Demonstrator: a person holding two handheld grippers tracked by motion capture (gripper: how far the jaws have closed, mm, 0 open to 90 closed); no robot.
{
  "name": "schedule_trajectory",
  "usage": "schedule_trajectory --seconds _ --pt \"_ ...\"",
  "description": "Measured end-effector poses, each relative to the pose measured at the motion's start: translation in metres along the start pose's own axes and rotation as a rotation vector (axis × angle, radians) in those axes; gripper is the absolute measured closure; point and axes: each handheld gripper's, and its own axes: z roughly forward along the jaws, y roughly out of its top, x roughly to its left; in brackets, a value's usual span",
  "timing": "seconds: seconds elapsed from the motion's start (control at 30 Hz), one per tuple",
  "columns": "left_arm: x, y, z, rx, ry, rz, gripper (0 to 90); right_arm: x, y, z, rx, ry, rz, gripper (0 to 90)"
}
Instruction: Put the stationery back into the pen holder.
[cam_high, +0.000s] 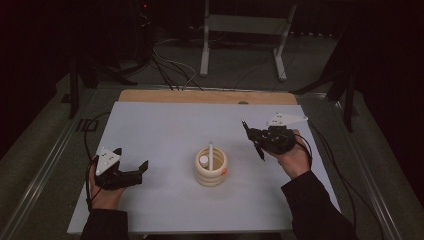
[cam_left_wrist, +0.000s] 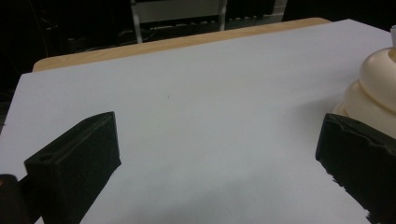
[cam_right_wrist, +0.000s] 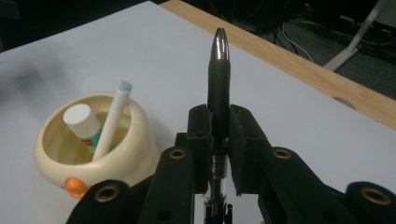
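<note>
Between my right gripper's (cam_right_wrist: 218, 128) jaws, a black pen (cam_right_wrist: 218, 79) squeezed tight, cup (cam_right_wrist: 93, 140) just left of it, my left gripper (cam_high: 131, 167) wide open, holding nothing.

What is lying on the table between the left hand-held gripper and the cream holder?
Nothing: in the high view, the stretch of white table between the left hand-held gripper and the cream holder is bare.

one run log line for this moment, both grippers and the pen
right gripper: shut on pen | left gripper: open, idle | holder: two items inside
</note>
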Motion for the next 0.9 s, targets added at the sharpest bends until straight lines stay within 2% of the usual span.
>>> schedule_trajectory --seconds 0.9 --pt "0.001 0.0 0.002 0.003 -0.008 -0.006 0.2 0.013 0.033 0.009 -0.11 0.01 0.003 79.7"
